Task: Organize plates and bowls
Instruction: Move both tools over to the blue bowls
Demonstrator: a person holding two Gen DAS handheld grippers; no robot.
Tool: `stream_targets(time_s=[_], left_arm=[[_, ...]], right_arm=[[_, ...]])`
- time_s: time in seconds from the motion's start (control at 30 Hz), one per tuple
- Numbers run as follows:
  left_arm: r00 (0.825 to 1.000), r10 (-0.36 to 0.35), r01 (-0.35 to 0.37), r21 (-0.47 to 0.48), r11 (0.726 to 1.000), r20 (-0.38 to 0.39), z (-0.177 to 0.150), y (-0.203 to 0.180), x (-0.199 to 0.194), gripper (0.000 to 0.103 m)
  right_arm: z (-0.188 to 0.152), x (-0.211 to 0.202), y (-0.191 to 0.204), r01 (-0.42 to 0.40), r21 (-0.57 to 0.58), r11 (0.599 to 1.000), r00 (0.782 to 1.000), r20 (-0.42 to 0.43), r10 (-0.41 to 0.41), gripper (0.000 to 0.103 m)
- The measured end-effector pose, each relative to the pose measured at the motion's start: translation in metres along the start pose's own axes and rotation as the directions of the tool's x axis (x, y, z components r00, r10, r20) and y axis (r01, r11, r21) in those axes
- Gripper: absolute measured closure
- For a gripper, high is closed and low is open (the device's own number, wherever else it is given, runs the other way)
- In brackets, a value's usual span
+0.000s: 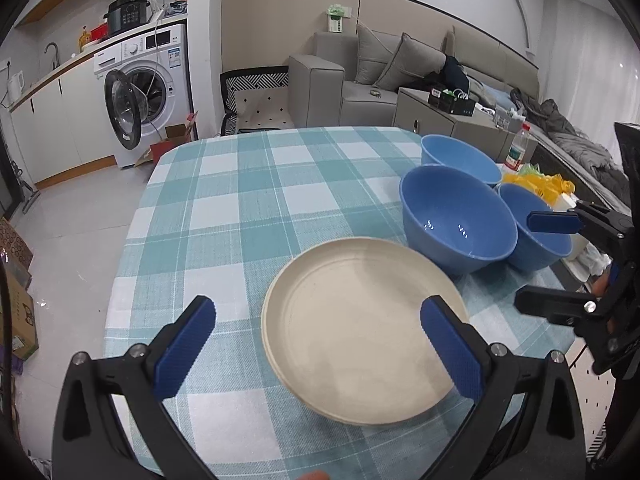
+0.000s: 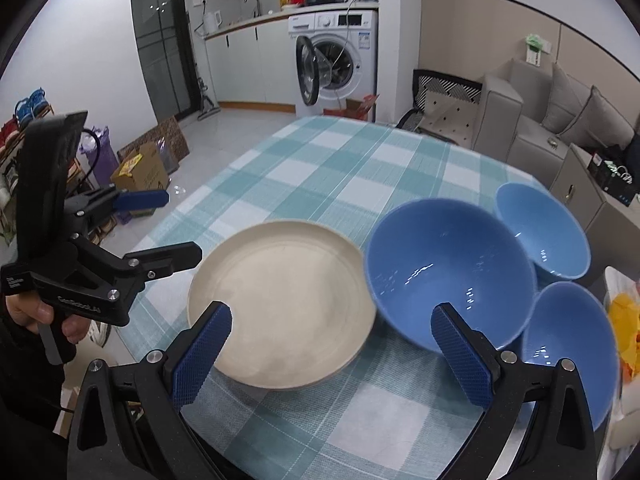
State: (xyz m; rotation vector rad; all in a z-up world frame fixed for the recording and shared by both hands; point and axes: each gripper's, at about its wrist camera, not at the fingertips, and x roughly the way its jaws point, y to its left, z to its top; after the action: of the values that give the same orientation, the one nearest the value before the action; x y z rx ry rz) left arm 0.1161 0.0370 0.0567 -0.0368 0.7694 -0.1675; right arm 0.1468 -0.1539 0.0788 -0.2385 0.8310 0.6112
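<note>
Blue-padded fingers (image 1: 186, 346) of the left gripper (image 1: 320, 344) fill the bottom of the left wrist view, spread wide with nothing clamped between them. Its right pad overlaps the near right rim of the cream plate (image 1: 362, 330) in this view, while the left pad stands clear over the checked tablecloth (image 1: 240, 208); the plate lies flat on the cloth, mostly between the two pads and toward the right one. I cannot tell whether the right pad touches the rim or hangs above it.

From the right wrist view, the right gripper (image 2: 332, 352) is likewise spread wide and empty. Its left pad overlaps the near left edge of the plate; its right pad sits in front of the large blue bowl (image 2: 448, 268). The gap between plate and bowl falls roughly midway between these fingers.

Just beyond the plate, the large bowl stands upright, its rim nearly touching the plate's. Beside it, to the right, stands a nearer small blue bowl (image 2: 568, 344), and behind that a far small blue bowl (image 2: 540, 228), all three close together near the table's right edge.

At the far left of the right wrist view a hand (image 2: 40, 316) holds the left gripper's handle.

Farther off stand a washing machine (image 1: 148, 80) with its door open and a grey sofa (image 1: 392, 68).
</note>
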Motion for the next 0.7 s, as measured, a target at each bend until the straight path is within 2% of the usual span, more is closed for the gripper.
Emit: stream_targets(time_s=[0.13,0.33,0.53,0.7], left_arm=[[1.000,0.008,-0.008,0.020,1.000,0.018,0.011,-0.006,-0.003,0.000],[0.998,0.010,-0.015,0.066,0.998,0.066,0.033,-0.020,-0.009,0.000],[0.992,0.003,-0.016,0.101,0.995,0.124,0.061,-0.039,-0.011,0.000],[0.992,-0.022,0.008,0.119,0.993,0.123,0.080,-0.059,0.002,0.000]], right_arm=[[0.006,-0.032,-0.019,0.030,0.046,0.998,0.997,0.073,-0.034,0.001],[0.016,-0.085,-0.057,0.108,0.114,0.988,0.979,0.161,-0.125,0.001],[0.027,-0.142,-0.090,0.180,0.160,0.971,0.954,0.212,-0.212,0.001],[0.032,-0.177,-0.121,0.249,0.206,0.946,0.926,0.235,-0.295,0.001]])
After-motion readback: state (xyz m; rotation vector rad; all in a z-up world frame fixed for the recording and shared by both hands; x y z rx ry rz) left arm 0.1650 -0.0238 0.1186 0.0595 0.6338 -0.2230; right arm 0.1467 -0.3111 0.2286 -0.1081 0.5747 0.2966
